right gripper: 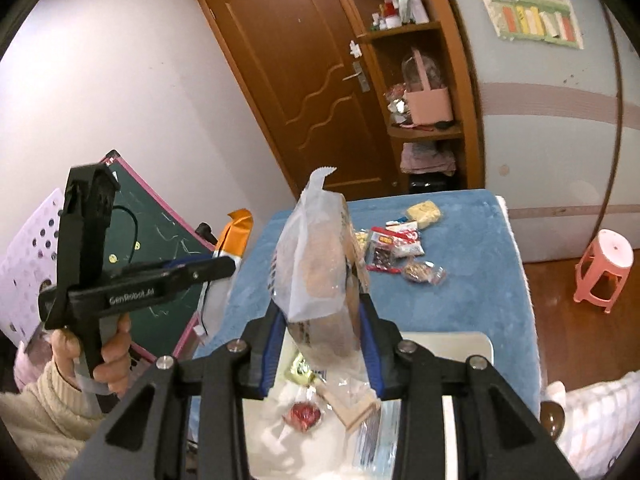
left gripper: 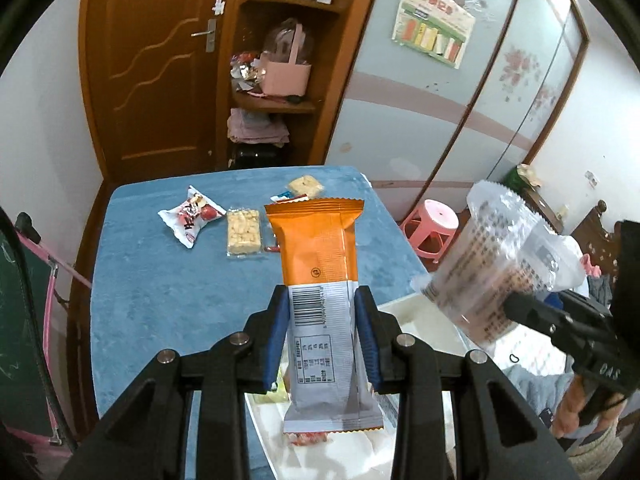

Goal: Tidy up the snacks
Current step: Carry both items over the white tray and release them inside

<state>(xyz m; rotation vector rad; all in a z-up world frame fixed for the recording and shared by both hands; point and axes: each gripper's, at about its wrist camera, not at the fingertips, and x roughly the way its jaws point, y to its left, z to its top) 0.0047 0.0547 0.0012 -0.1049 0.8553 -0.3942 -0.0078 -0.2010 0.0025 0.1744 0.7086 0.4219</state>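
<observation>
While both packets hang above the white tray [right gripper: 480,344] at the table's near edge, the left gripper [left gripper: 322,332] clamps an orange-and-grey bar [left gripper: 320,280] along its length and the right gripper [right gripper: 322,340] pinches a translucent cookie packet [right gripper: 316,268]; loose snacks [right gripper: 396,246] lie toward the far edge.

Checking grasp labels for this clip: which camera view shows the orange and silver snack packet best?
The left wrist view. The orange and silver snack packet stands front-on between the left gripper pads, barcode and seams visible. The right wrist view catches only its orange top edge-on, mostly hidden behind that gripper.
</observation>
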